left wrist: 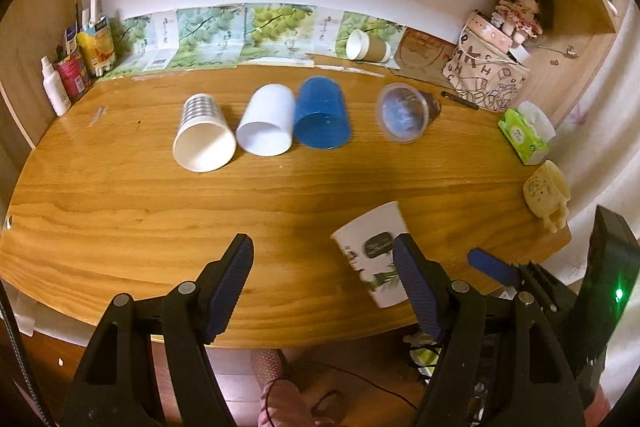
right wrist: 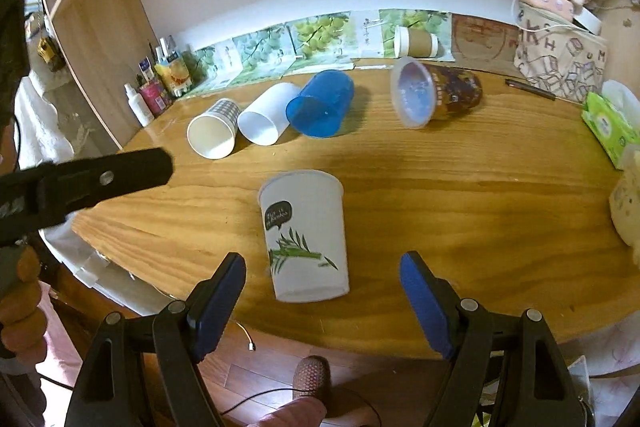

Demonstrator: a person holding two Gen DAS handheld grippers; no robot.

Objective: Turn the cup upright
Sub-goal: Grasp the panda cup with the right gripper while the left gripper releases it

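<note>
Looking at where I'm at: the printed paper cup (right wrist: pixel 306 239) stands upright near the front edge of the tabletop (right wrist: pixel 440 195), so that one's done as far as I can judge. My right gripper (right wrist: pixel 323 301) is released, jaws spread either side of the cup without touching it. The left gripper (left wrist: pixel 323 259) is empty and released too, just beside the cup. Left to flip: the row lying on their sides toward the back edge, including the blue cup (right wrist: pixel 320 105).

Left wrist cam: my left gripper (left wrist: pixel 324 281) open, nothing between the pads.
Printed paper cup (left wrist: pixel 370 253) just right of it, behind my right finger; blue cup (left wrist: pixel 322 113) lying beyond.
</note>
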